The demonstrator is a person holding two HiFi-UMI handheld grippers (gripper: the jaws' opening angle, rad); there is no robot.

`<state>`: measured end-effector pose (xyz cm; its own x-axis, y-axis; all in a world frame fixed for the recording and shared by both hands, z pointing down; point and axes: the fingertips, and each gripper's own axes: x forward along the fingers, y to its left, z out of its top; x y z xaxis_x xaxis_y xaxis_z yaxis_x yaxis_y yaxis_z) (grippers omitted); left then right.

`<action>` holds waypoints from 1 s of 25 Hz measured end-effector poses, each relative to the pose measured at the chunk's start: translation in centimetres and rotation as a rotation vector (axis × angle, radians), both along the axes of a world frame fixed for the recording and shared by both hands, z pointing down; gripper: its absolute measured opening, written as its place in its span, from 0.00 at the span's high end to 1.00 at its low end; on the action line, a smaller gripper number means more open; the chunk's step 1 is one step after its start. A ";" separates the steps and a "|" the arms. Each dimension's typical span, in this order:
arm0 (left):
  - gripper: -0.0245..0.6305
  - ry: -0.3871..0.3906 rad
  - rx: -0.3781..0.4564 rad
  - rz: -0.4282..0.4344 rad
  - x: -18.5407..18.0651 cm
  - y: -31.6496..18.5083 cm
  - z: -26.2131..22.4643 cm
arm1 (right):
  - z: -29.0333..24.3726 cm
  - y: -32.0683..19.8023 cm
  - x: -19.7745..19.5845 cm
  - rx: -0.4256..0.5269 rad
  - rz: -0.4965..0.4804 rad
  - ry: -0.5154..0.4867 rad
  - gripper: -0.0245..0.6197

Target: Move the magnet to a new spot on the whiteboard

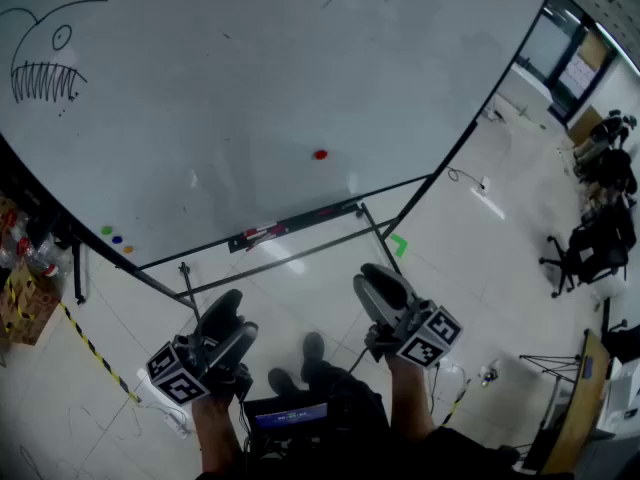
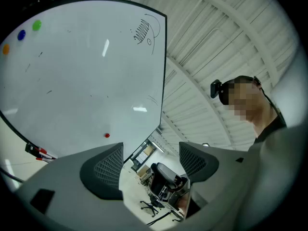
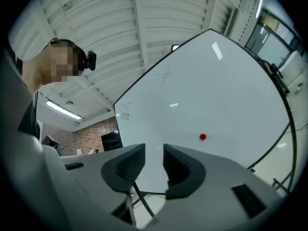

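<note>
A small red magnet (image 1: 320, 154) sticks to the big whiteboard (image 1: 250, 88), right of centre in its lower half. It shows as well in the left gripper view as the magnet (image 2: 107, 135) and in the right gripper view as the magnet (image 3: 202, 136). Both grippers hang low over the floor, well short of the board. My left gripper (image 1: 234, 314) (image 2: 150, 165) is open wide and holds nothing. The jaws of my right gripper (image 1: 373, 278) (image 3: 154, 163) stand open by a narrow gap, with nothing between them.
Green, blue and orange magnets (image 1: 117, 238) cluster at the board's lower left. A marker tray (image 1: 290, 226) runs along the bottom edge above the stand's legs. Office chairs (image 1: 590, 248) stand at the right, striped floor tape (image 1: 90, 348) at the left. My shoes (image 1: 300, 363) are below.
</note>
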<state>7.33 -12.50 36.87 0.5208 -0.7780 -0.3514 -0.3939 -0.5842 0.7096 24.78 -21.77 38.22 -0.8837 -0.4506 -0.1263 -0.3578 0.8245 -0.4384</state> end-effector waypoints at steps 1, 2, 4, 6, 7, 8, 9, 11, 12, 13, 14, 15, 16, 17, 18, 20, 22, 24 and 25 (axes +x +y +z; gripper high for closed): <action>0.42 0.001 -0.009 -0.009 -0.1 -0.7 0.0 | 0.3 -1.1 -0.2 0.009 0.005 0.009 0.77; 0.42 0.002 -0.017 -0.019 -0.3 -1.4 0.0 | 0.5 -2.2 -0.5 0.018 0.008 0.018 0.77; 0.42 0.000 -0.030 -0.036 -0.6 -2.9 -0.1 | 1.1 -4.3 -1.1 0.026 0.011 0.034 0.77; 0.42 -0.018 -0.030 -0.050 -0.8 -4.4 -0.2 | 1.3 -6.3 -1.6 0.030 0.004 0.042 0.77; 0.42 -0.033 -0.026 -0.056 -0.9 -5.2 -0.3 | 1.2 -7.4 -1.9 0.037 -0.002 0.043 0.77; 0.42 -0.046 -0.027 -0.063 -1.0 -6.1 -0.5 | 1.0 -8.5 -2.2 0.046 -0.008 0.044 0.77; 0.42 -0.054 -0.029 -0.072 -1.0 -7.0 -0.8 | 0.9 -9.5 -2.5 0.054 -0.015 0.043 0.77; 0.42 -0.071 -0.016 -0.090 -1.0 -8.7 -1.3 | 0.9 -11.4 -2.9 0.063 -0.029 0.043 0.77; 0.42 -0.082 -0.011 -0.096 -1.0 -9.4 -1.3 | 0.9 -12.3 -3.0 0.064 -0.035 0.042 0.77; 0.42 -0.091 -0.012 -0.101 -0.8 -10.2 -1.3 | 1.0 -13.1 -2.9 0.060 -0.041 0.038 0.77; 0.42 -0.096 -0.018 -0.107 -0.6 -10.9 -1.3 | 1.1 -13.9 -2.9 0.055 -0.048 0.032 0.77; 0.42 -0.100 -0.024 -0.111 -0.4 -11.6 -1.4 | 1.2 -14.7 -2.8 0.049 -0.055 0.026 0.77; 0.42 -0.106 -0.031 -0.115 -0.2 -12.4 -1.5 | 1.3 -15.5 -2.8 0.045 -0.061 0.020 0.77; 0.42 -0.114 -0.037 -0.119 0.0 -13.2 -1.5 | 1.4 -16.3 -2.7 0.043 -0.065 0.015 0.77; 0.42 -0.123 -0.041 -0.123 0.1 -13.9 -1.5 | 1.6 -17.1 -2.6 0.042 -0.068 0.012 0.77; 0.42 -0.136 -0.057 -0.137 0.3 -14.9 -1.5 | 2.0 -18.3 -2.5 0.032 -0.076 0.011 0.77; 0.42 -0.142 -0.083 -0.150 0.7 -15.1 -1.4 | 2.5 -18.8 -2.2 0.005 -0.086 0.005 0.77; 0.42 -0.146 -0.087 -0.150 0.9 -15.8 -1.4 | 2.8 -19.4 -2.1 0.000 -0.083 -0.002 0.77; 0.42 -0.149 -0.083 -0.147 0.8 -16.2 -1.5 | 2.8 -19.8 -2.1 0.005 -0.079 -0.004 0.77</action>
<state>8.18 -28.68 35.41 0.4408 -0.8725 -0.2107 -0.5749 -0.4547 0.6803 22.68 -41.56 41.00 -0.9158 -0.3793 -0.1325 -0.2899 0.8522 -0.4354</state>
